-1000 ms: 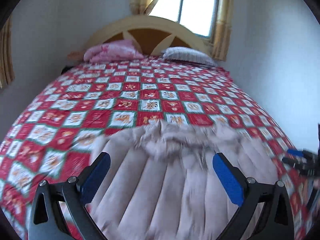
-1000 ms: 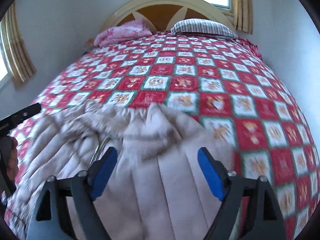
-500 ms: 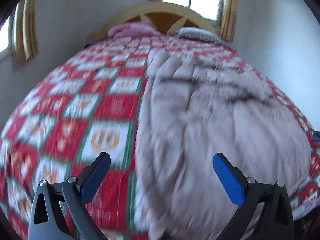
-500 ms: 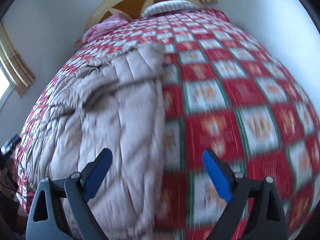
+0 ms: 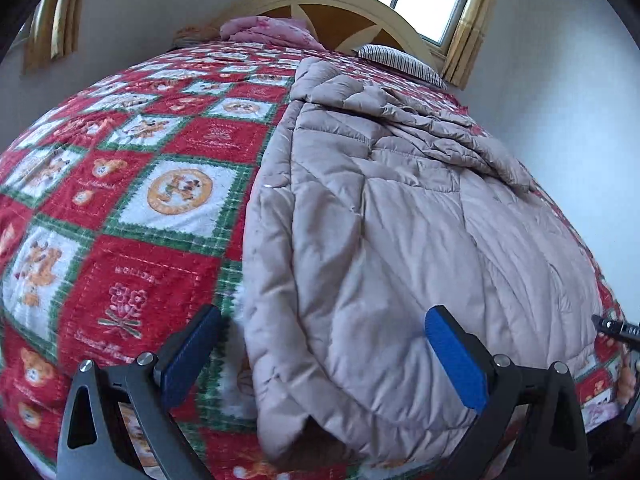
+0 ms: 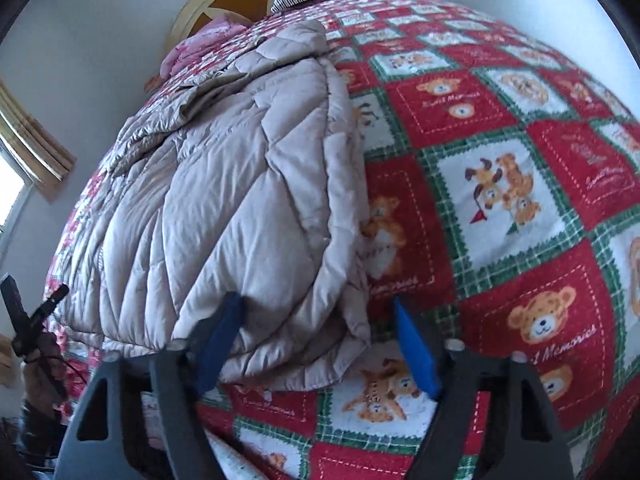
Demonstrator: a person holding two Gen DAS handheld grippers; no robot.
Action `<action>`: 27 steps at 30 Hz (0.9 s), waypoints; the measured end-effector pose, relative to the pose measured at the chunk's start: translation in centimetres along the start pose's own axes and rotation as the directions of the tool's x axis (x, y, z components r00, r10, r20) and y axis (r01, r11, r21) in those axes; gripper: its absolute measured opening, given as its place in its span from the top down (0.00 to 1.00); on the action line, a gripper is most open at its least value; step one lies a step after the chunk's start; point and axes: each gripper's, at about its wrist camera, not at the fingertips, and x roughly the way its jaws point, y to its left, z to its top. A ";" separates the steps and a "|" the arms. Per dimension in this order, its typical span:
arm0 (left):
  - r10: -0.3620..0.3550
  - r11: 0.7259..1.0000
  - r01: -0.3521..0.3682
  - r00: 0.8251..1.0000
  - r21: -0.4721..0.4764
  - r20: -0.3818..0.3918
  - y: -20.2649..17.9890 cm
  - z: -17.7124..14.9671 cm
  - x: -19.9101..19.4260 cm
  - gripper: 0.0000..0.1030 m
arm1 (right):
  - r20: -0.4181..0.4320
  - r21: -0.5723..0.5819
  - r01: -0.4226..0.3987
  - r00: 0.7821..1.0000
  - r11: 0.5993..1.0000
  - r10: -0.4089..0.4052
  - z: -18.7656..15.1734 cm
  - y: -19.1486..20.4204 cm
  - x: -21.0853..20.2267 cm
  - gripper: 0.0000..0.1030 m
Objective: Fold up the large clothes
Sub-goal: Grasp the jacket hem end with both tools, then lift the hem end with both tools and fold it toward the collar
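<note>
A large beige quilted padded coat (image 5: 400, 220) lies spread along the bed, its near end hanging at the bed's foot. It also shows in the right wrist view (image 6: 240, 200). My left gripper (image 5: 324, 360) is open, its blue pads straddling the coat's near left corner without closing. My right gripper (image 6: 320, 344) is open, its pads on either side of the coat's near right corner, empty.
The bed carries a red, white and green teddy-bear blanket (image 5: 140, 200), also seen in the right wrist view (image 6: 500, 200). A pink pillow (image 5: 264, 28) and a striped pillow (image 5: 400, 60) lie by the wooden headboard (image 5: 332, 8). Walls close both sides.
Both grippers pulled back and lowered to the bed's foot. The coat, bunched close to the grippers a second ago, now lies stretched out lengthwise. Both grippers stayed open.
</note>
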 end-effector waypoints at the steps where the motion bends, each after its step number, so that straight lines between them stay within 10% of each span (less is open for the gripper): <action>1: 0.001 1.000 -0.001 1.000 0.011 0.007 -0.2 -0.1 0.0 0.05 | -0.003 -0.002 -0.016 1.000 1.000 0.016 0.0 0.1 0.0 0.56; 6: -0.037 0.993 0.035 0.999 0.115 0.023 -2.0 -0.5 -1.2 0.80 | 0.000 -0.012 -0.036 0.999 0.999 0.036 -0.8 0.6 0.1 0.81; 16: -0.239 0.964 0.209 0.951 0.163 0.197 -4.1 2.1 -12.6 0.90 | 0.154 0.014 -0.208 0.967 0.978 0.204 -0.8 0.4 -6.8 0.89; 24: -0.417 0.908 0.380 0.863 0.178 0.286 -5.7 5.7 -20.5 0.90 | 0.355 -0.090 -0.315 0.876 0.945 0.326 -0.4 2.6 -18.8 0.90; 27: -0.400 0.912 0.346 0.869 0.221 0.291 -6.4 7.7 -20.2 0.89 | 0.424 -0.104 -0.351 0.831 0.931 0.360 0.2 3.2 -21.6 0.90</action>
